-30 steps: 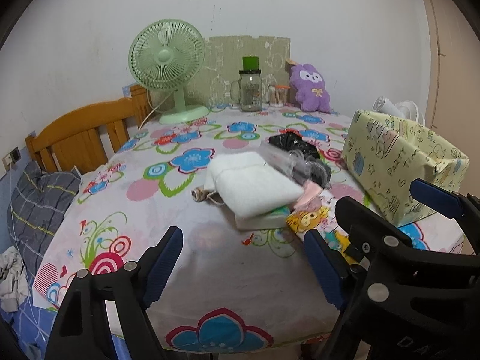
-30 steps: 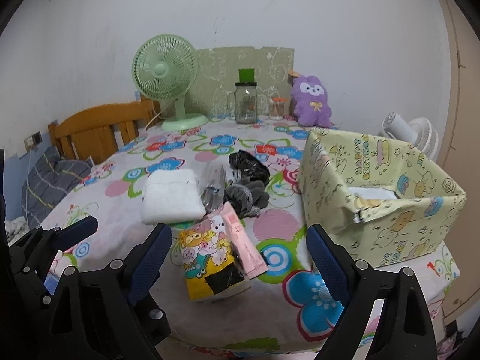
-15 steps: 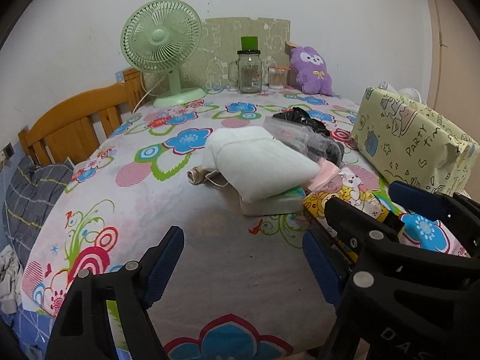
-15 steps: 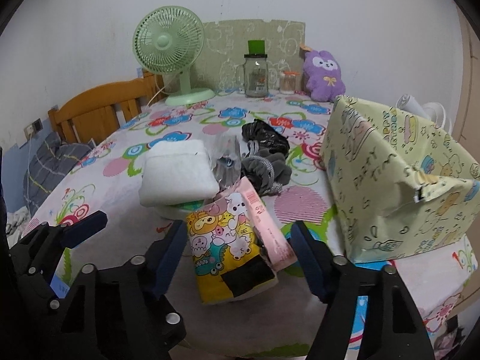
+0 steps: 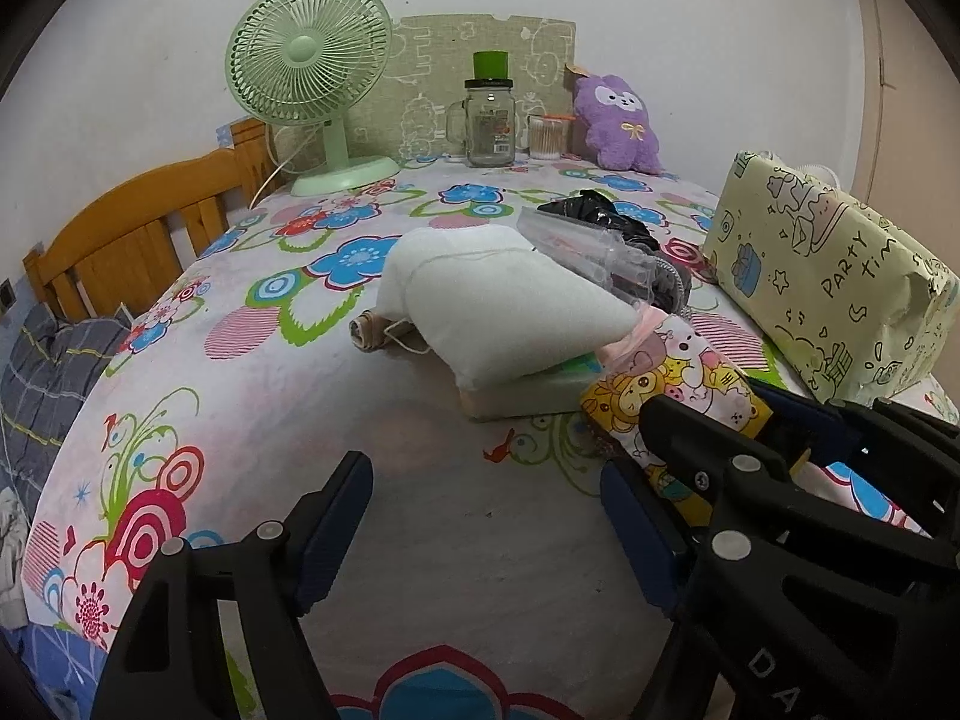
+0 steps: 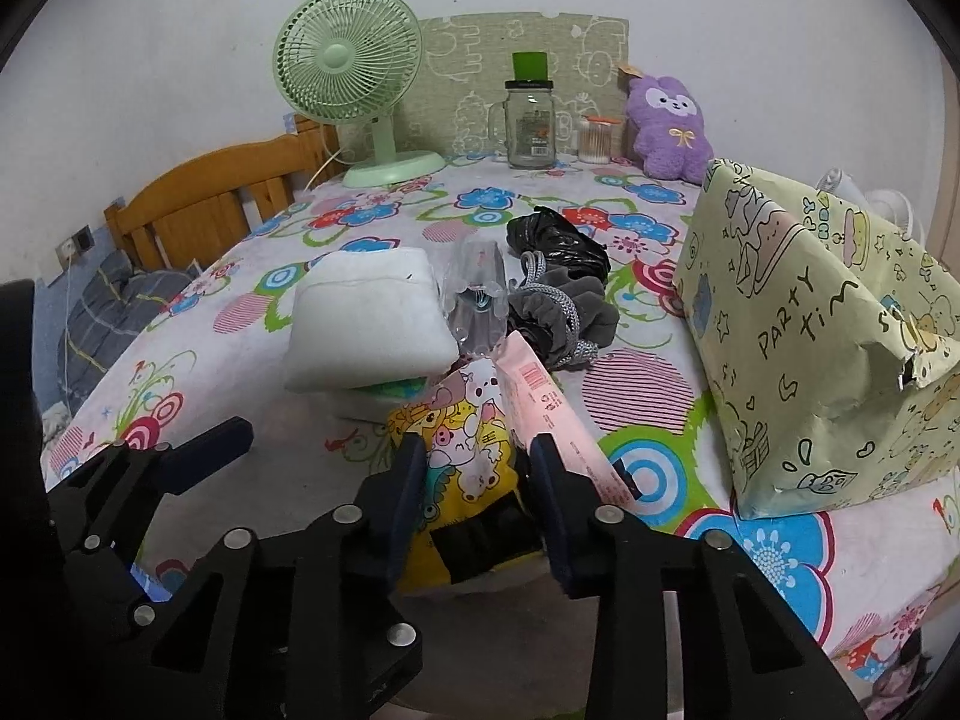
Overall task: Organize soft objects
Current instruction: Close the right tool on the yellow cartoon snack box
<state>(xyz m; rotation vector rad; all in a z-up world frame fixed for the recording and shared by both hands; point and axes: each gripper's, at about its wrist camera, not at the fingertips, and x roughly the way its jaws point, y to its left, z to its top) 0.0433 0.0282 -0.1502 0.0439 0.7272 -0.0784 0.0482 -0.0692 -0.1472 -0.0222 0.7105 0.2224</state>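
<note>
The yellow cartoon-print packet (image 6: 462,462) lies at the near end of the heap of soft things, just in front of the white folded cloth (image 6: 369,321) and touching it, with a pink pouch (image 6: 543,402) leaning along its right side. The right gripper (image 6: 474,468) is closing its jaws on this packet, whose lower end sits between the pads and looks pinched, so the step in hand seems to be the first pick from the heap. Next, I judge, comes a lift clear of the cloth and pouch, then a carry to the patterned gift box (image 6: 822,354), to the right of the cloth. The left gripper (image 5: 486,516) hangs with jaws wide and empty over bare counter (image 5: 450,540), in front of the cloth.
</note>
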